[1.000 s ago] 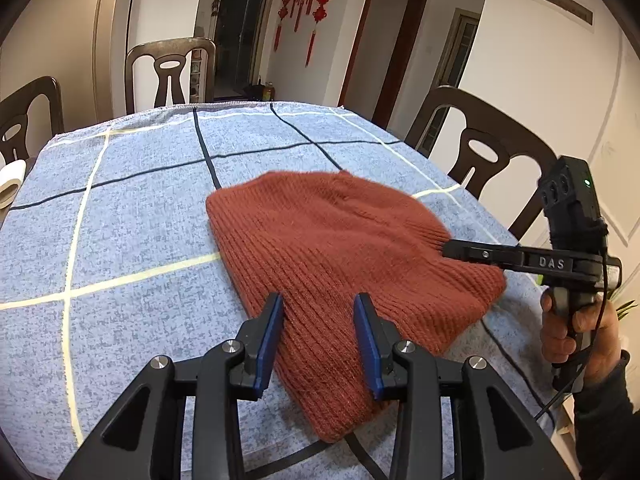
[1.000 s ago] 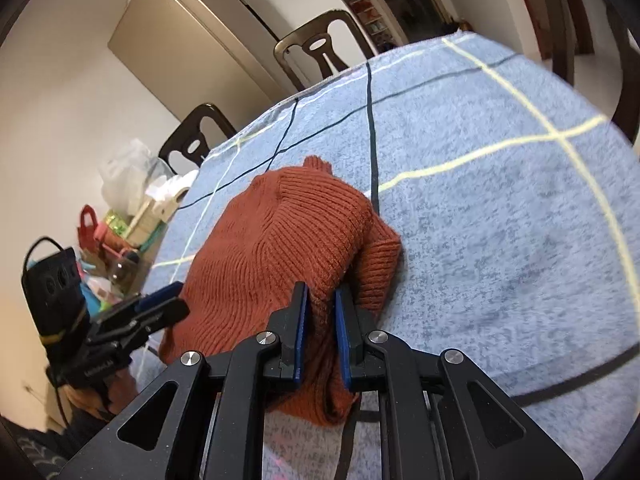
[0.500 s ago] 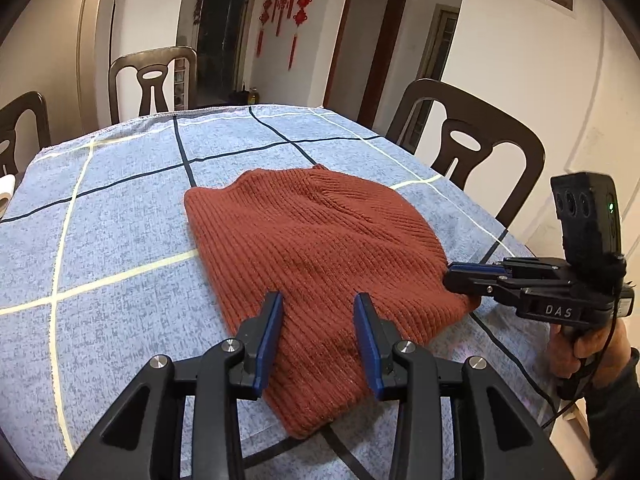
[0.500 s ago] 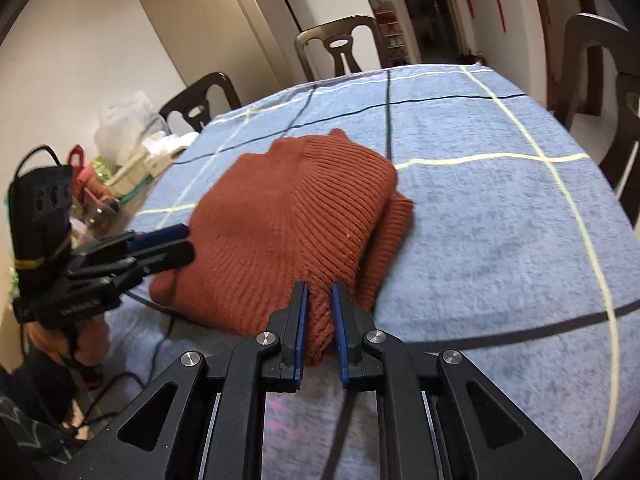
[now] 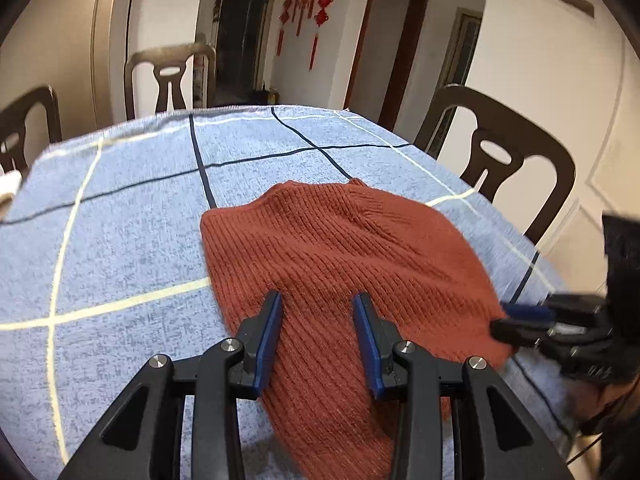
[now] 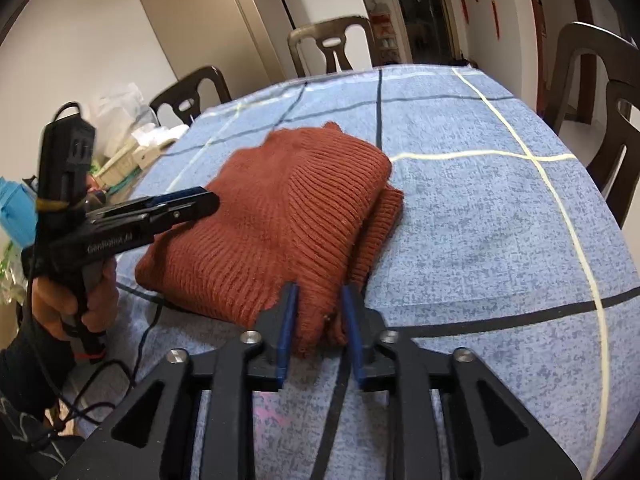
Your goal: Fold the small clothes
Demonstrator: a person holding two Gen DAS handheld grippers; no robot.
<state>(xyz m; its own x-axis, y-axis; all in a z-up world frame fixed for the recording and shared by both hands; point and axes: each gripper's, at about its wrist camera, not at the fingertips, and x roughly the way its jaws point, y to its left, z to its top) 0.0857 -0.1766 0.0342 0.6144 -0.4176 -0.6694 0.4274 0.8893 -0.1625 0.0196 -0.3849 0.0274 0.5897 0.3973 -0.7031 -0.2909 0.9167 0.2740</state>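
Note:
A rust-red ribbed knit garment [image 5: 344, 264] lies folded on the blue checked tablecloth [image 5: 120, 208]; it also shows in the right wrist view [image 6: 288, 216]. My left gripper [image 5: 318, 300] is open and empty, hovering over the garment's near edge; in the right wrist view [image 6: 200, 204] it sits at the garment's left side. My right gripper [image 6: 318, 300] has its jaws parted around the garment's near corner, no longer pinching it. In the left wrist view it [image 5: 520, 318] is blurred at the garment's right corner.
Dark wooden chairs [image 5: 500, 168] stand around the table [image 6: 500, 220]. Bags and clutter [image 6: 120, 140] sit at the table's far left side. A cable [image 6: 132, 364] hangs off the near table edge by my left hand.
My right gripper has opened and let go of the garment's corner. The garment has settled flat. My left gripper has moved closer over the garment.

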